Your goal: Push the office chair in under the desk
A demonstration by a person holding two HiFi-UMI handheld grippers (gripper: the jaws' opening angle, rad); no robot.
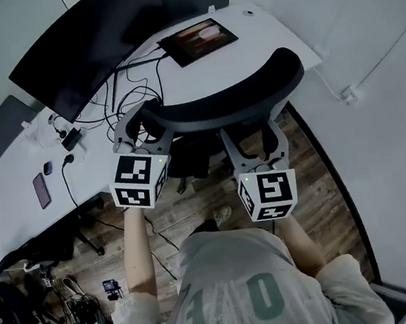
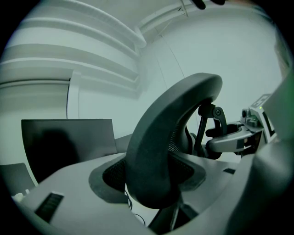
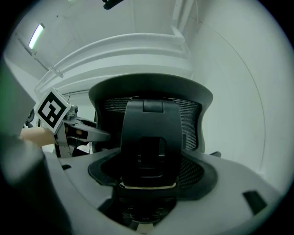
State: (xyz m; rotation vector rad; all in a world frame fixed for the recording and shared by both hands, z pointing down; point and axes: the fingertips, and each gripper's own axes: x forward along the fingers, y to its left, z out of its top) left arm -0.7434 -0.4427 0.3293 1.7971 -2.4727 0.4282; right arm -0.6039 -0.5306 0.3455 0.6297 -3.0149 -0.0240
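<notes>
1. Well to the left of the left gripper (image 1: 139,129), a long white desk (image 1: 18,219) carries a dark flat phone (image 1: 41,190). A tangle of black cables (image 1: 116,95) lies nearer that gripper. A brown wooden plank floor (image 1: 194,210) shows beneath both grippers.
2. Ahead and left of the left gripper stands a wide black monitor (image 1: 90,39). A flat tablet with a lit reddish screen (image 1: 196,40) lies on the desk ahead of the gap between the grippers.
3. The left gripper's jaws stand apart, straddling the left end of the curved black headrest (image 1: 231,94).
4. The black mesh-backed office chair (image 1: 195,155) sits directly ahead of both grippers, at the desk's curved front edge. Its headrest overlaps that edge as seen from above.
5. The right gripper (image 1: 252,130) also has its jaws apart. The black bracket (image 3: 149,137) behind the headrest stands between them, with mesh showing at its sides.
6. Right of the right gripper, a plain white wall (image 1: 392,133) meets the floor along a dark strip.
</notes>
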